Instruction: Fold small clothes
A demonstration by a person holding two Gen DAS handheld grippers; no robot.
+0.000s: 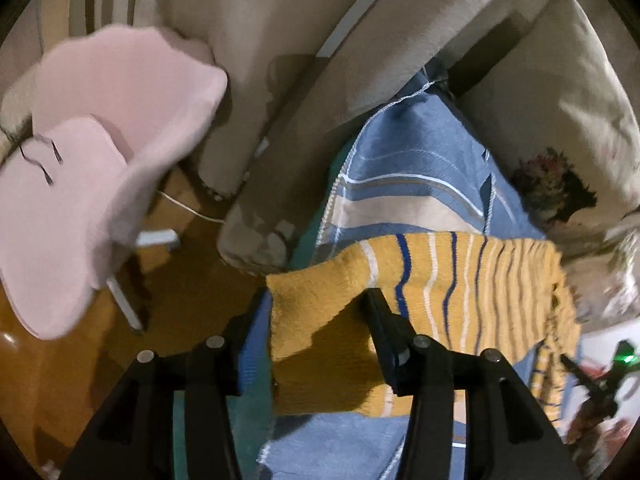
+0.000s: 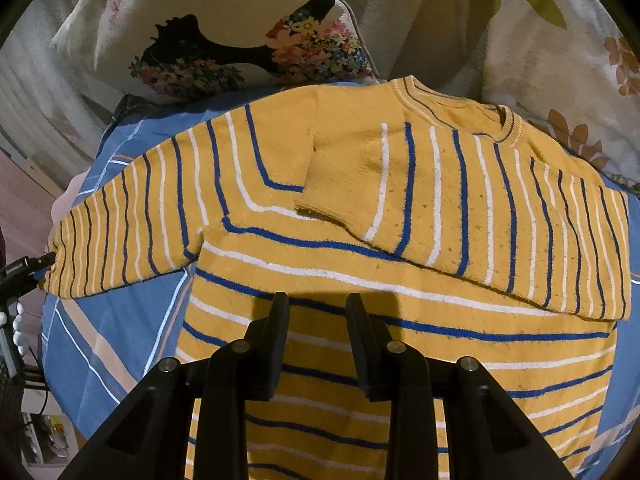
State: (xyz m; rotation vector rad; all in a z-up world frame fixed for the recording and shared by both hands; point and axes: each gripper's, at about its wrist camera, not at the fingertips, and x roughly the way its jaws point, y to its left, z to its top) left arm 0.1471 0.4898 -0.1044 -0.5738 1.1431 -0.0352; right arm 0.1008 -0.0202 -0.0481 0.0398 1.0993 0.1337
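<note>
Mustard-yellow knit fills the lower middle of the left wrist view: the cuff end of the sweater's left sleeve (image 1: 304, 320) sits between the pads of your left claw (image 1: 316, 308). The jaws stand apart, one finger (image 1: 248, 344) off the cloth's edge at the left, the other lying over the sleeve, so the claw is open around the cuff, not pinching it. To do this step well, I'd judge you should close on the plain yellow cuff, both layers, before lifting; a grip on one layer would let the sleeve twist. Behind it lies a blue striped sheet (image 1: 420, 152), smooth and flat-woven, and in the upper left of the frame a pale pink chair (image 1: 100, 160), rounded and matt, stands on a glossy wooden floor (image 1: 192, 288).

In the right wrist view the sweater (image 2: 400, 280) lies flat across the middle of the frame on the blue sheet (image 2: 100, 328), collar toward the top. Its right sleeve (image 2: 460, 200) is already folded across the chest, cuff at centre; the other sleeve (image 2: 128, 224) stretches out to the left edge. The knit looks thick and fuzzy, with blue and white stripes, narrower toward the cuffs. Your right claw (image 2: 316, 300) hovers over the body at lower centre, jaws parted, gripping nothing. Floral cushions (image 2: 224, 48) sit along the top. Bring the left sleeve across to mirror the right one.
</note>
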